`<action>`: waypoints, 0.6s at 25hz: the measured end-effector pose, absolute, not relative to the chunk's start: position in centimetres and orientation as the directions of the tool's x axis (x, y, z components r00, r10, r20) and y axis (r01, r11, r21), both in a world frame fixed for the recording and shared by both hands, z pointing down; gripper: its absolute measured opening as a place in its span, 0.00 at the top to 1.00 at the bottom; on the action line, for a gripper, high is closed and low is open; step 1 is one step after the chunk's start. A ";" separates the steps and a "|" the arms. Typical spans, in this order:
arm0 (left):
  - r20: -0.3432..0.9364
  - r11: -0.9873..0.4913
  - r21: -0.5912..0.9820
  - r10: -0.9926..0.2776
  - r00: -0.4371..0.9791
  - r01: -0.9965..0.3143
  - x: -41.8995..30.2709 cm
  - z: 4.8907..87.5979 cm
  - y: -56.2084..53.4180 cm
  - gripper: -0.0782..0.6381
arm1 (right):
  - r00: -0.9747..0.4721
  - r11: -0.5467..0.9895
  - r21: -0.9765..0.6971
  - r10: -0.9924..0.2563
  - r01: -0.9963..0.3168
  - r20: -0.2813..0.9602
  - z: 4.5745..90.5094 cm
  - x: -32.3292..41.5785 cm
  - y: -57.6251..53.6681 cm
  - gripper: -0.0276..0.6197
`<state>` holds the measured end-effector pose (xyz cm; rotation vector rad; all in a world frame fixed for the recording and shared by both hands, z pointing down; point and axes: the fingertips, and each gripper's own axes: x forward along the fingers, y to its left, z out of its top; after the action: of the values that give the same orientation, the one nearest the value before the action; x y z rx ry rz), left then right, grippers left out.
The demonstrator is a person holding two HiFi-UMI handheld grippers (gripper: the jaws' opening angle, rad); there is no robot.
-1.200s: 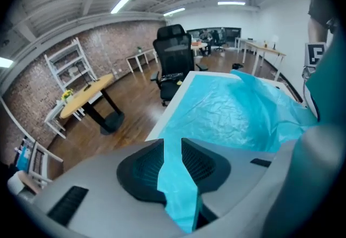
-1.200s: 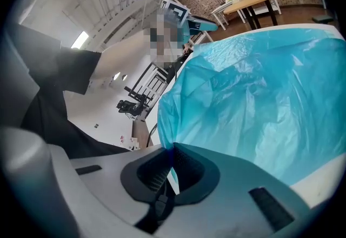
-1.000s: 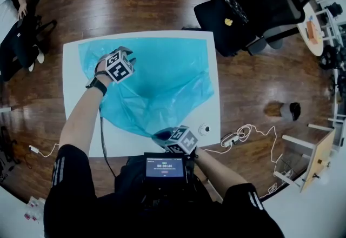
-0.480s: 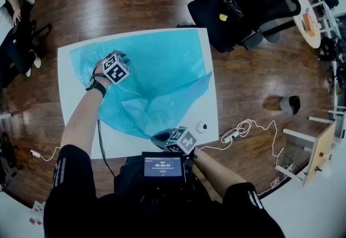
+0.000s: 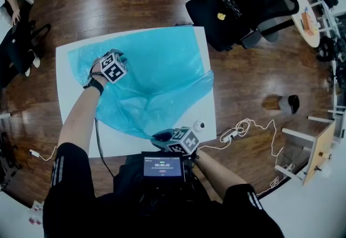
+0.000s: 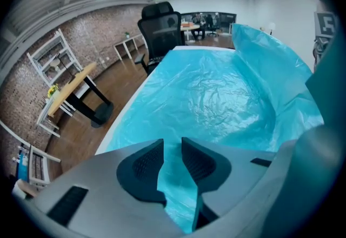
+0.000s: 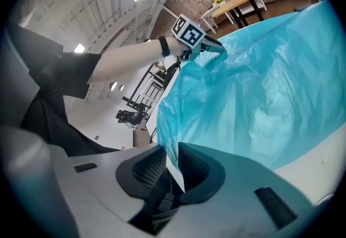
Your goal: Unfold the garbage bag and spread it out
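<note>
- A person stands at the near edge of a white table (image 5: 116, 142) and holds a two-jaw gripper in each hand.
- A thin blue garbage bag (image 5: 157, 77) lies spread over most of the table, wrinkled. Its right edge reaches the table's right side, and its near end narrows to a point by the person's body.
- The left gripper (image 5: 120, 59) sits over the far left part of the bag and points steeply down. It is grasping a fold of the bag, and blue film fills the narrow gap between its jaws.
- The right gripper (image 5: 161, 136) is at the bag's near point. Its jaws have just been opening. The bag's edge hangs between them, loose on one side, so the grip is released.
- A small round white object (image 5: 199, 125) rests on the table just right of the right gripper.
- A black office chair (image 5: 243, 10) stands on the wooden floor (image 5: 135, 1) beyond the table's far right corner.
</note>
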<state>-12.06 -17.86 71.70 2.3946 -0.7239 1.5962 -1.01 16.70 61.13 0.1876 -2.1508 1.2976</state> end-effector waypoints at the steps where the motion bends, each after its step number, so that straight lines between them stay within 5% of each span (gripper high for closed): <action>1: 0.905 -0.869 -0.124 -0.296 0.304 -0.478 -12.0 71.7 -17.8 0.73 | -0.806 0.508 -0.755 0.180 -0.414 0.564 60.7 -0.6 16.7 0.80; 7: 0.911 -0.881 -0.136 -0.290 0.292 -0.452 -12.0 71.8 -17.8 0.75 | -0.798 0.527 -0.717 0.112 -0.457 0.592 58.0 4.4 15.1 0.69; 15: 0.913 -0.883 -0.151 -0.297 0.280 -0.444 -12.1 71.9 -17.6 0.76 | -0.711 0.650 -0.465 -0.169 -0.601 0.683 53.4 12.2 5.9 0.64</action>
<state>-12.13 -17.62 71.87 2.4041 -0.7005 1.6673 12.17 5.92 53.37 0.5960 -2.2620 0.9335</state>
